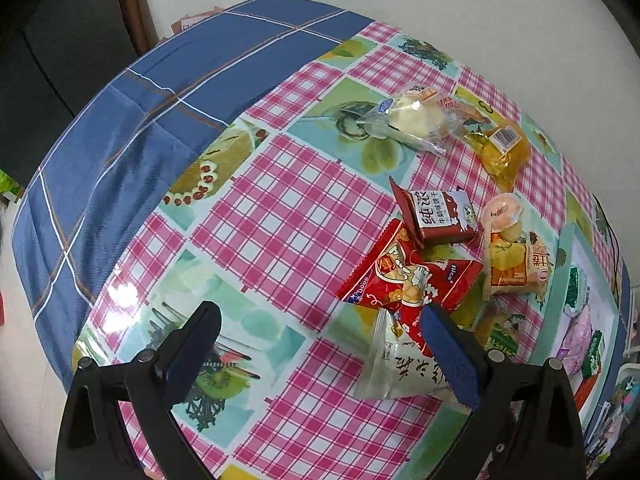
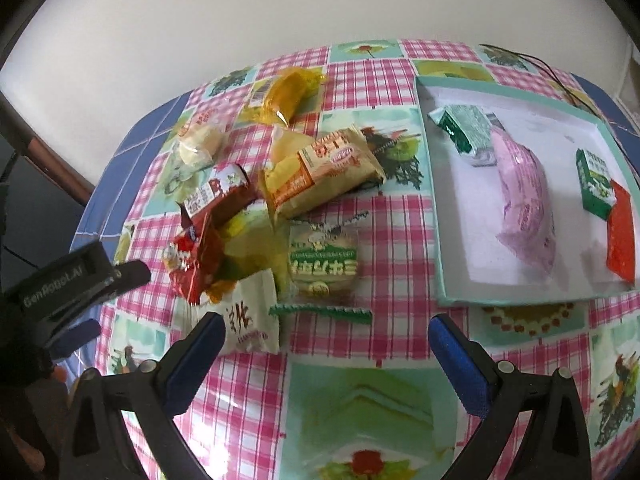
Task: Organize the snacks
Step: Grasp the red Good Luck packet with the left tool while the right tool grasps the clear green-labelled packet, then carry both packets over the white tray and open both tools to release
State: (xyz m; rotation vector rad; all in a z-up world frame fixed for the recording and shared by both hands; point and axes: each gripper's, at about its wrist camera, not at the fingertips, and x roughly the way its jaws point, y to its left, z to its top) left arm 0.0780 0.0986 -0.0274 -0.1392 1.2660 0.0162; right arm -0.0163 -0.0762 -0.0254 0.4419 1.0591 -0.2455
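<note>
Black tools (image 1: 320,356) (image 2: 326,360) with blue pads (image 1: 450,356), silver screws.

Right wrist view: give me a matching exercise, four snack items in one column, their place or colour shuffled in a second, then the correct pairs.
Column A
1. pink packet
2. yellow-orange packet
3. white packet
4. green clear-wrapped snack

Column B
a. loose on the tablecloth, between pile and tray
b. far end of the pile, barcode showing
c. inside the white tray
d. nearest edge of the pile, by the right gripper

Pairs: 1-c, 2-b, 3-d, 4-a
</note>
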